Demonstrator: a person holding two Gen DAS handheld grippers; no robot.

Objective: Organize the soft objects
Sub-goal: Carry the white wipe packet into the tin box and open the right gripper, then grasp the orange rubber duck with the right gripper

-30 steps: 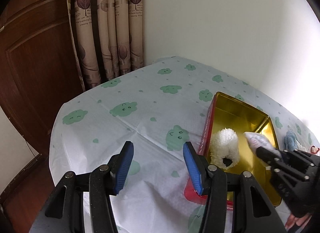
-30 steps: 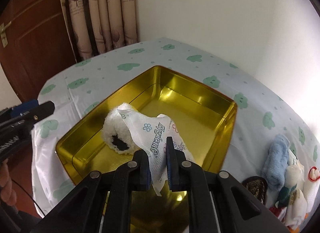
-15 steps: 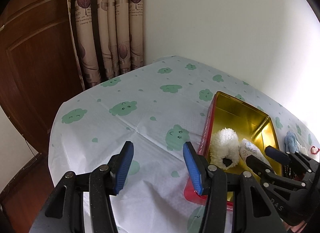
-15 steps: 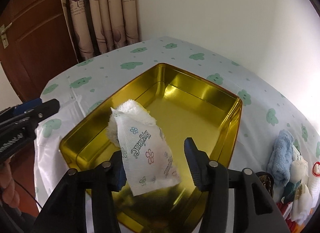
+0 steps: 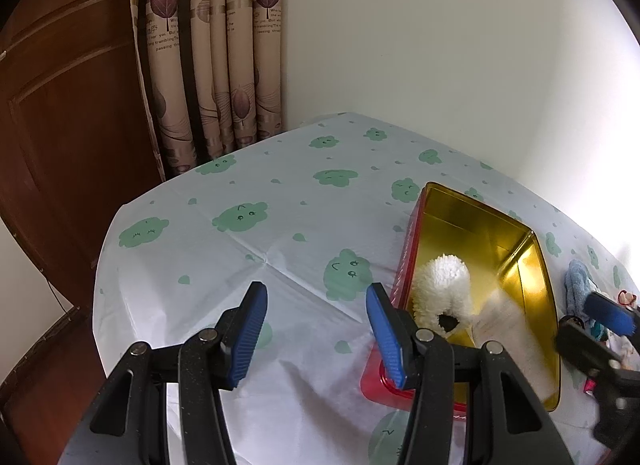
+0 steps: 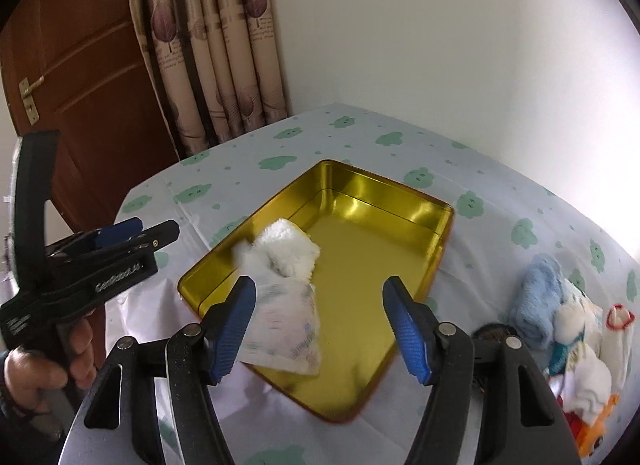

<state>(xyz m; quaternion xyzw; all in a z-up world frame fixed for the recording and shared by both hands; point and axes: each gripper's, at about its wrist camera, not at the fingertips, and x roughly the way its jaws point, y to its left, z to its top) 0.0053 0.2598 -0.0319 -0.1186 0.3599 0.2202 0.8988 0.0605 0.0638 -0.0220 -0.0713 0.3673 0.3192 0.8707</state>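
A gold tin (image 6: 400,185) with red outer walls sits on the cloud-print tablecloth. Inside it lie a white fluffy soft item (image 6: 292,245) and a printed tissue packet (image 6: 286,325) that leans against it. My right gripper (image 6: 319,285) hovers above the tin's near end with its jaws opening. The packet lies loose below its left finger, and no pad presses on it. My left gripper (image 5: 316,293) is open over the bare cloth just left of the tin (image 5: 480,213), with nothing between its fingers. In the left wrist view the fluffy item (image 5: 440,285) shows inside the tin.
A pile of small soft items (image 6: 580,345), with a light blue fluffy cloth (image 6: 536,297) on top, lies right of the tin. A curtain (image 6: 224,65) and a brown door (image 6: 80,65) stand behind the table. The white wall borders the table's far side.
My right gripper went from shut on the tissue packet to open. The packet dropped into the tin beside the fluffy item, and the gripper pulled back and up. The left gripper stayed put.
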